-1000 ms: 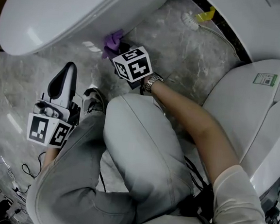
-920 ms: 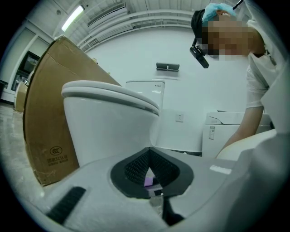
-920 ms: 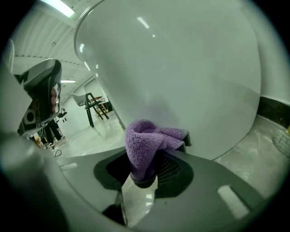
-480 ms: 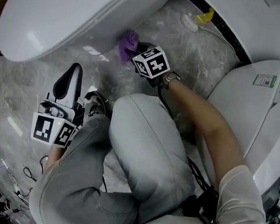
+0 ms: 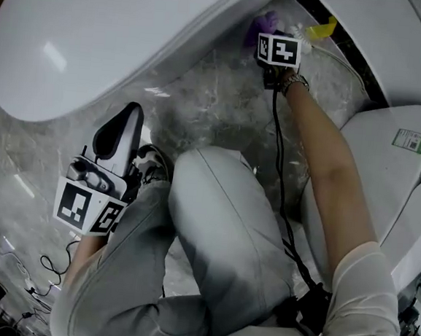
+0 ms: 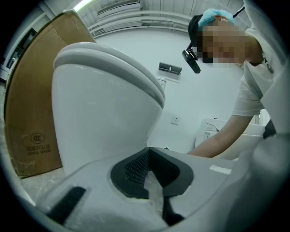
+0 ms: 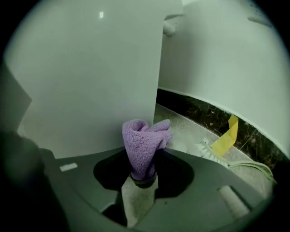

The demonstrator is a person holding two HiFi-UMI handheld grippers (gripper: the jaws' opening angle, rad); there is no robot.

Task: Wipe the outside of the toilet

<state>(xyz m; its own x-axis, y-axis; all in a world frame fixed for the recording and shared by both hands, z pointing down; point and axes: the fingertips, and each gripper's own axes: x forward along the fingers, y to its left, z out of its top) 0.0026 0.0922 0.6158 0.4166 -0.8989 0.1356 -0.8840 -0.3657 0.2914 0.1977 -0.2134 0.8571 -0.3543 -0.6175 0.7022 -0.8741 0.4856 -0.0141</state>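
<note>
Gripping purple cloth [image 7: 144,140] beside toilet [image 7: 90,81], right gripper [image 7: 143,177] jaws; left gripper [image 6: 147,158] jaws together, empty.

Stretching the bare right arm [image 5: 327,174] toward 1 o'clock, with the right gripper [image 5: 268,31] at its end pinching a purple cloth [image 7: 144,145] between its jaws. Holding the left gripper [image 5: 129,114] low at 8 o'clock, aiming toward 12 o'clock, jaws pressing together, gripping nothing.
</note>
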